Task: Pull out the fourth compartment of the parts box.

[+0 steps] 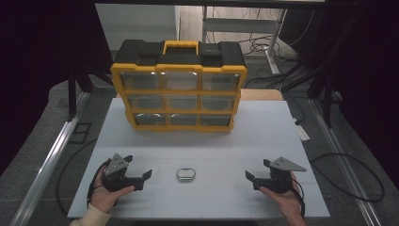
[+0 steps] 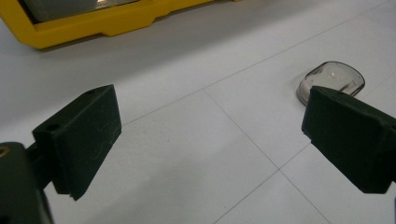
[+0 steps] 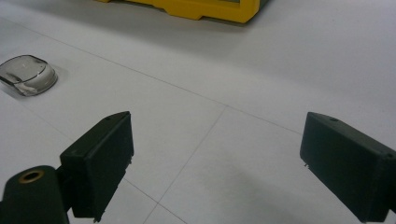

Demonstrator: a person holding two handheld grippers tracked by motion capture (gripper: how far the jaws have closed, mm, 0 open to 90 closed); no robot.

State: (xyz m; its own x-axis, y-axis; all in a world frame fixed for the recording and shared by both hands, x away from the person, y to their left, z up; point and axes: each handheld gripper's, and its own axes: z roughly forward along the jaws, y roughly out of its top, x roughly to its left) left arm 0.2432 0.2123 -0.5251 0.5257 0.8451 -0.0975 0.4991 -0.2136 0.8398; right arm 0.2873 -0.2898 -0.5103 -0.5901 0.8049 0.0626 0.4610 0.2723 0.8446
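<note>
Clear plastic case (image 1: 186,173) lies flat on the white table (image 1: 263,132) in the high view, midway between the two hands and well in front of the yellow drawer organiser (image 1: 179,92); its long axis runs left to right, in line with both tools; the left gripper (image 1: 141,178) points inward at it from the left and the right gripper (image 1: 251,178) from the right, and the left one looks somewhat nearer, so I judge that hand better placed to reach it; neither touches it.

Left gripper view: the jaws stand wide apart with nothing but bare table between them; the case (image 2: 330,80) sits ahead and off to the right, just beyond the tip of the right-hand jaw and partly behind it, so the tool would need to swing that way before it could close on it; a strip of the organiser (image 2: 93,23) crosses the top.

Right gripper view: these jaws also stand wide and hold nothing; the case (image 3: 28,74) lies well off to the far left, outside the gap, with the organiser's base (image 3: 205,9) at the top edge.
</note>
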